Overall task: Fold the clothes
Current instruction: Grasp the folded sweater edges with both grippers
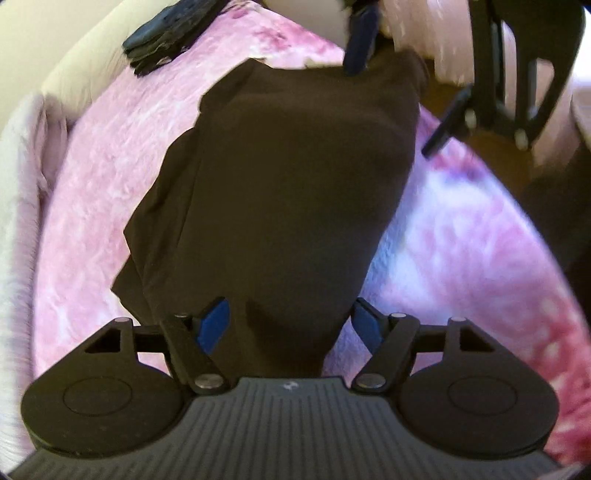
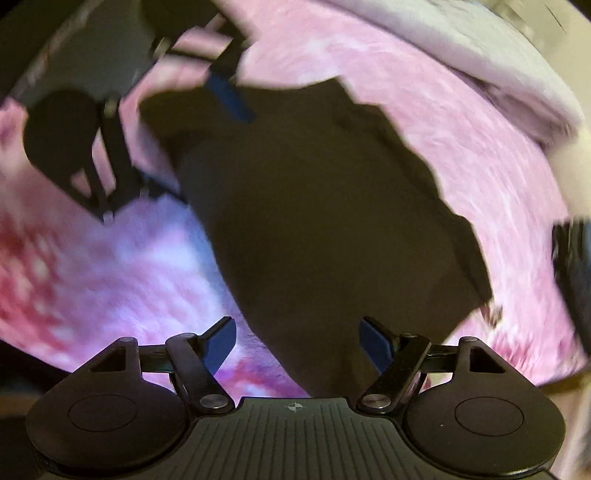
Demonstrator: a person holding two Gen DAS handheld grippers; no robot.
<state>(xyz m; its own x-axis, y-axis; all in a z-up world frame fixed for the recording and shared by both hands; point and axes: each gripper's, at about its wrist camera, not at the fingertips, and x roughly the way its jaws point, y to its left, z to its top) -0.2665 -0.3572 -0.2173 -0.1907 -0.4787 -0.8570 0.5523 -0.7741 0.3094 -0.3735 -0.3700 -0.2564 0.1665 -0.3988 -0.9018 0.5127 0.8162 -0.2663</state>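
A dark brown garment [image 1: 288, 177] lies stretched lengthwise on a pink floral bedspread [image 1: 110, 184]. My left gripper [image 1: 291, 325] is open, and the garment's near end runs between its blue pads [image 1: 214, 325]. At the far end, my right gripper [image 1: 391, 107] comes in from the upper right with one blue finger [image 1: 360, 40] at the garment's edge. In the right wrist view the garment [image 2: 332, 221] passes between the spread fingers of my open right gripper [image 2: 299, 347]. The left gripper [image 2: 210, 155] is at the opposite end, upper left, blurred.
A folded black item [image 1: 166, 33] lies on the bed at the far left, seen also as a dark item [image 2: 572, 277] at the right edge. A pale blanket [image 1: 22, 221] borders the bed's left side. Wooden floor [image 1: 498, 155] shows past the bed's right edge.
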